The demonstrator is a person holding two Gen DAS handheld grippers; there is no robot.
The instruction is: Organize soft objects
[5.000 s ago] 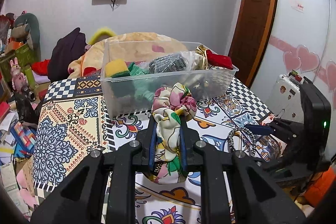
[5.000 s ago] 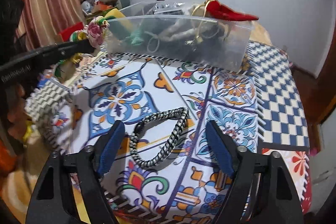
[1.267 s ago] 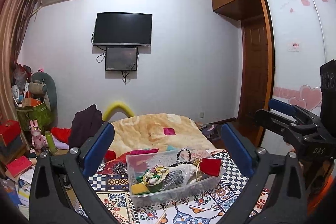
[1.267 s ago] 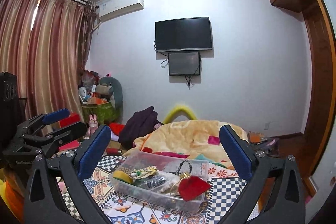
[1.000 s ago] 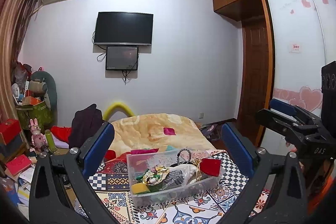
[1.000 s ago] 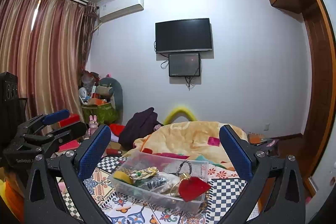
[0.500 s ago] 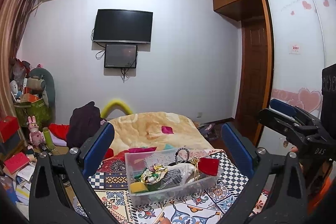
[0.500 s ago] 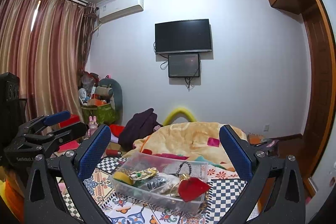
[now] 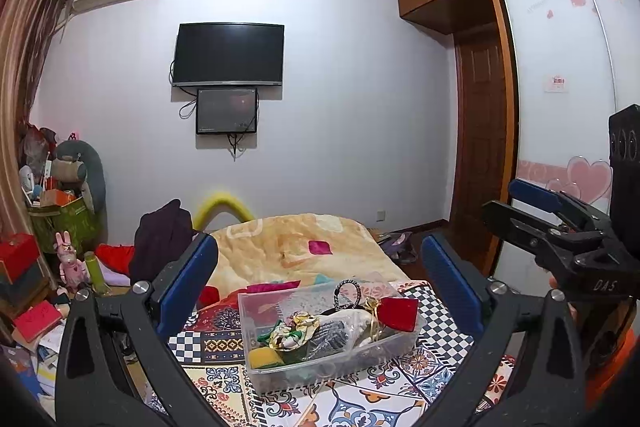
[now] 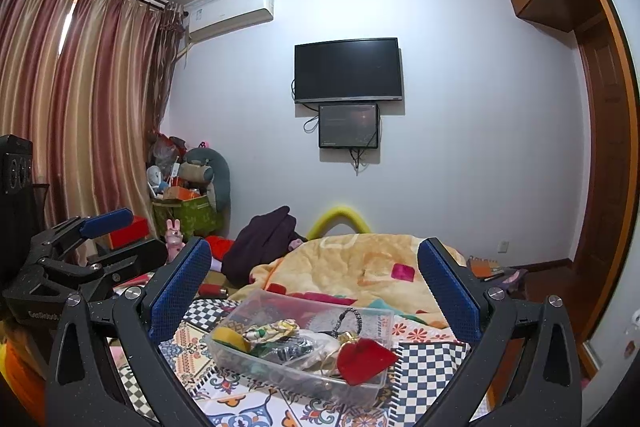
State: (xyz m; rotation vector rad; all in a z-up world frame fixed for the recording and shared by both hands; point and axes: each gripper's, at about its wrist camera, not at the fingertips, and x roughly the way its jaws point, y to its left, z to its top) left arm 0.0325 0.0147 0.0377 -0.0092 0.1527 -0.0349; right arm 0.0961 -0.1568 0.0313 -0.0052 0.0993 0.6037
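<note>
Both claws, left claw (image 9: 320,287) and right claw (image 10: 314,283), gape empty above the filled bin (image 9: 332,371); sorting looks done, nothing left to grab.

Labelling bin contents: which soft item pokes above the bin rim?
The black-and-white braided hair tie, standing upright as a loop; the floral scrunchie and yellow sponge lie lower.

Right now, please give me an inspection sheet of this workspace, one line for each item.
Surface: patterned tablecloth covers the table; no loose item seen on it.
Job's things: clear plastic bin holds the floral scrunchie, braided hair tie, red pouch and yellow sponge.
Clutter: piled boxes and toys at the room's left side.
Grippers: left gripper and right gripper both open, empty, raised away from the bin.
Cables: wires hang under the wall screens.
Surroundings: bed with yellow blanket, wooden door.
</note>
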